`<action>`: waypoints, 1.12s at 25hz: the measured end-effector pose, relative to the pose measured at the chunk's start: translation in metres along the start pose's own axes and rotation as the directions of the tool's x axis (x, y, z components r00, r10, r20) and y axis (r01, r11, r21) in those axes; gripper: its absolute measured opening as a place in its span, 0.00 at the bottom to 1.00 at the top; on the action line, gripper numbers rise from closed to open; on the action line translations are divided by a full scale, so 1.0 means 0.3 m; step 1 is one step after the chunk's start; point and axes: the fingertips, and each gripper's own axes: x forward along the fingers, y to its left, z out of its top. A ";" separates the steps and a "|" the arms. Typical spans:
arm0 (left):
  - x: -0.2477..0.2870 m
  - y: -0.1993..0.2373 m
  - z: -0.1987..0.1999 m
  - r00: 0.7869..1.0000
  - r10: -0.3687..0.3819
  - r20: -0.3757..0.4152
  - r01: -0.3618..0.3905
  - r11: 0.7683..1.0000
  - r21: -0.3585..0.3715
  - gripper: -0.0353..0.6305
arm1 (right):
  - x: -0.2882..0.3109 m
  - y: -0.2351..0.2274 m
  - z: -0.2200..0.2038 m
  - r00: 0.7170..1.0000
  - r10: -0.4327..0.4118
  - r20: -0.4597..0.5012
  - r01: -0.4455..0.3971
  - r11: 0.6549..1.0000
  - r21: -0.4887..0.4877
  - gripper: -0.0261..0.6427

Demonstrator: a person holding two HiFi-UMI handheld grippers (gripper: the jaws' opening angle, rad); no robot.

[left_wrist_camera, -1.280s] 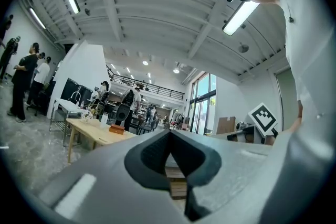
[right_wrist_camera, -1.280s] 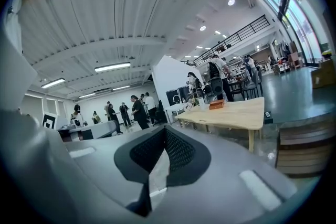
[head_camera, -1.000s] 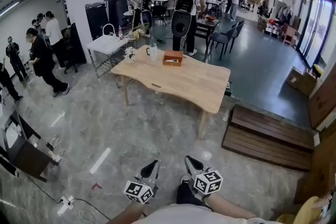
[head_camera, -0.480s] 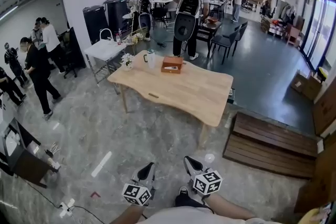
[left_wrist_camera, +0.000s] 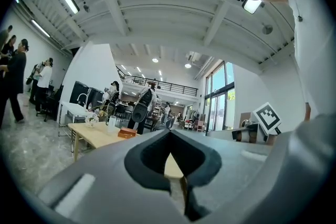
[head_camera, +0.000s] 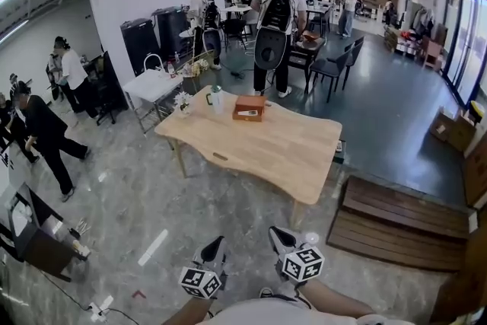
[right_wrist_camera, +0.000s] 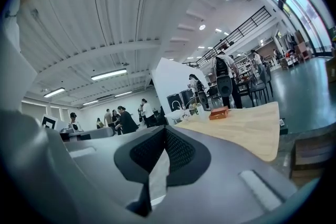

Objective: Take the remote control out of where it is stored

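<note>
Evidently I have been walking forward: the wooden counter [head_camera: 281, 148] sits closer ahead of both tongs than it did a second ago, though well apart from them across open floor. My left tongs [head_camera: 216, 243] and right tongs [head_camera: 280, 234] are carried low and side by side in front of me. Each pair is pressed together with nothing between, and both point roughly level toward the counter.

The brown wooden box [head_camera: 249, 107] stands on the counter's far part, straight beyond the tips. I judge the remote control is stored there. A pale sliver on the box may be it, but it is too small to tell. So the task has not started; this is only the approach, and the tongs will need to open before anything can be taken.

Just left of the box are a pale jug [head_camera: 218, 97] and a small flower pot [head_camera: 183, 100]. Those are the things to avoid knocking.

Between the tongs and the counter's near edge the floor is bare. A low wooden platform [head_camera: 403, 221] lies off to the right of the right tongs. A person with a backpack [head_camera: 275, 19] stands beyond the far edge, and a person in black [head_camera: 42, 129] has moved further off to the left.
</note>
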 end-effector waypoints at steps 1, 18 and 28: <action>0.027 0.007 0.007 1.000 0.006 0.006 -0.006 1.000 0.005 0.06 | 0.018 -0.014 0.016 1.000 0.008 0.001 -0.008 1.000 -0.022 0.08; 0.339 0.287 -0.002 0.998 0.062 -0.003 -0.062 0.998 -0.008 0.06 | 0.362 -0.194 0.076 0.999 0.027 -0.025 -0.029 0.996 -0.081 0.08; 0.510 0.569 0.094 0.999 0.039 0.016 -0.040 0.999 0.004 0.06 | 0.684 -0.198 0.157 1.000 0.004 -0.016 -0.006 0.994 -0.107 0.08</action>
